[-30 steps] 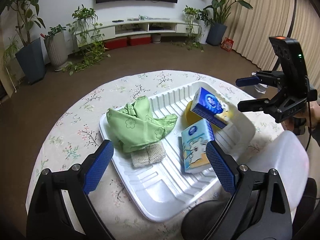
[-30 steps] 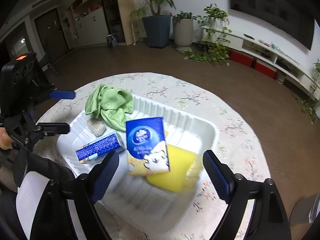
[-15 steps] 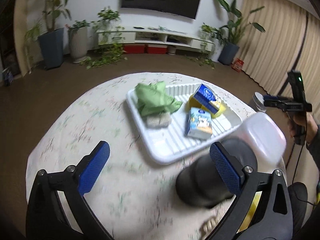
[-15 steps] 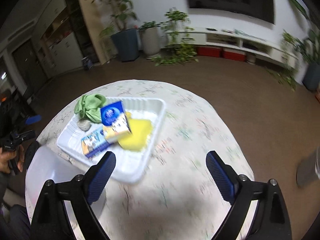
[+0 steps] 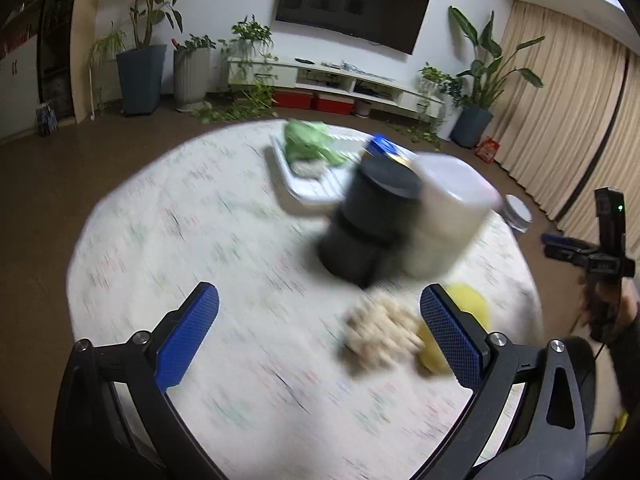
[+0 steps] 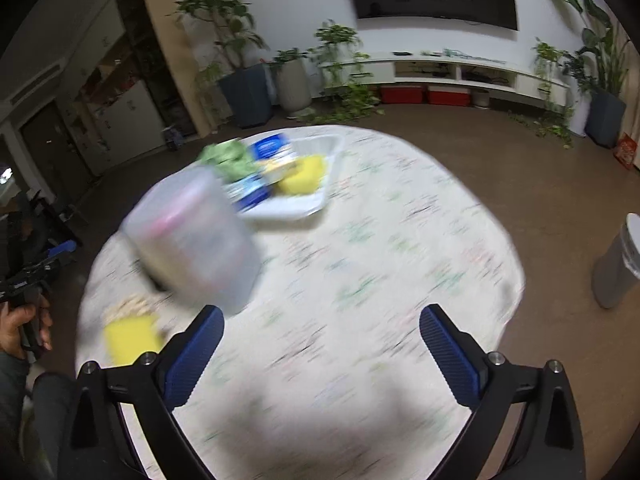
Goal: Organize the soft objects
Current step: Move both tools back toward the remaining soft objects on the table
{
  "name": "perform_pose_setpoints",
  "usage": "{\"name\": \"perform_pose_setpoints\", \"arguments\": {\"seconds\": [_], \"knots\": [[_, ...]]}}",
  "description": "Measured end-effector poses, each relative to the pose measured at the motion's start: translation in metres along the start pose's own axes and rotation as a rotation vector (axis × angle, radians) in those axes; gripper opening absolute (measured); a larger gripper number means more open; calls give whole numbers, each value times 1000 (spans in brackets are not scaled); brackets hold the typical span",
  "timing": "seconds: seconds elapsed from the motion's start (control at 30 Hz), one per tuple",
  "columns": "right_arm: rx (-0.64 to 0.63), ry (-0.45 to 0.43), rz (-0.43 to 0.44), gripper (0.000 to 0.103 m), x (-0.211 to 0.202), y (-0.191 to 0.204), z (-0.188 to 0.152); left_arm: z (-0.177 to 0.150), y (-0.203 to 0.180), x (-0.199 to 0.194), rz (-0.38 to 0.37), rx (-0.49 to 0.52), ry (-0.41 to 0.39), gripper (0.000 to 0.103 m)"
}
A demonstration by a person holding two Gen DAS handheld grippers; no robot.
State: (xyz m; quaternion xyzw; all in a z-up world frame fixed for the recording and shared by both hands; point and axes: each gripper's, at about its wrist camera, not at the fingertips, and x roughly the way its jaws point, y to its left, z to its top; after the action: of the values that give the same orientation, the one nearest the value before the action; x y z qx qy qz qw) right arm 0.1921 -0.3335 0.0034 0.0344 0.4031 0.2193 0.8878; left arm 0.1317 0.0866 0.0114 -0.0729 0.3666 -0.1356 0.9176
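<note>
Left hand-held gripper [image 5: 318, 334] gapes wide, its jaws just having opened, nothing between them; the right hand-held gripper [image 6: 322, 350] likewise. On the surface [image 5: 200, 232], the white tray [image 6: 288, 210] of soft objects lies at eleven o'clock in the right view, behind a translucent tub [image 6: 192, 240].

A green cloth [image 5: 310, 142], blue tissue packs [image 6: 274, 148] and a yellow sponge [image 6: 302, 174] lie in the white tray [image 6: 296, 210]. Another yellow sponge [image 6: 130, 338] and a beige pad [image 5: 378, 330] lie on the surface [image 5: 200, 240].
</note>
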Motion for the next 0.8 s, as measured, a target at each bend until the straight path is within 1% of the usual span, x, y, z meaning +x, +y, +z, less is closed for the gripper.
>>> {"name": "perform_pose_setpoints", "arguments": {"seconds": [0.03,0.13,0.17,0.2,0.27,0.33,0.4,0.47,0.53,0.57,0.63,0.7,0.8], "knots": [[-8,-4,14,103,-3,9,-7,-7,-5,-2,-11,-12,-1,103],[-38,-14,79,103,-7,52,-33,-32,-21,-5,-59,-68,8,103],[-53,-15,94,103,-7,66,-41,-40,-27,-4,-64,-80,13,103],[-77,-16,103,103,-5,84,-50,-47,-33,-3,-75,-91,15,103],[-114,-25,104,103,-2,108,-63,-60,-43,-3,-98,-100,13,103],[-127,-36,114,103,1,122,-72,-69,-52,-2,-103,-85,6,103],[-120,-31,119,103,8,131,-77,-76,-60,-1,-108,-58,-5,103],[-117,-31,100,103,14,133,-79,-78,-65,-1,-103,-32,-17,103],[-106,-29,83,103,21,129,-77,-77,-67,-2,-99,-34,-36,103],[-92,-28,78,103,24,126,-76,-76,-66,-1,-104,-49,-32,103],[-53,-26,81,103,30,121,-73,-73,-61,6,-112,-79,4,103],[-20,-22,98,103,34,117,-72,-71,-57,16,-81,-93,51,103],[-30,-8,104,103,40,121,-68,-68,-47,30,-39,-126,110,103]]}}
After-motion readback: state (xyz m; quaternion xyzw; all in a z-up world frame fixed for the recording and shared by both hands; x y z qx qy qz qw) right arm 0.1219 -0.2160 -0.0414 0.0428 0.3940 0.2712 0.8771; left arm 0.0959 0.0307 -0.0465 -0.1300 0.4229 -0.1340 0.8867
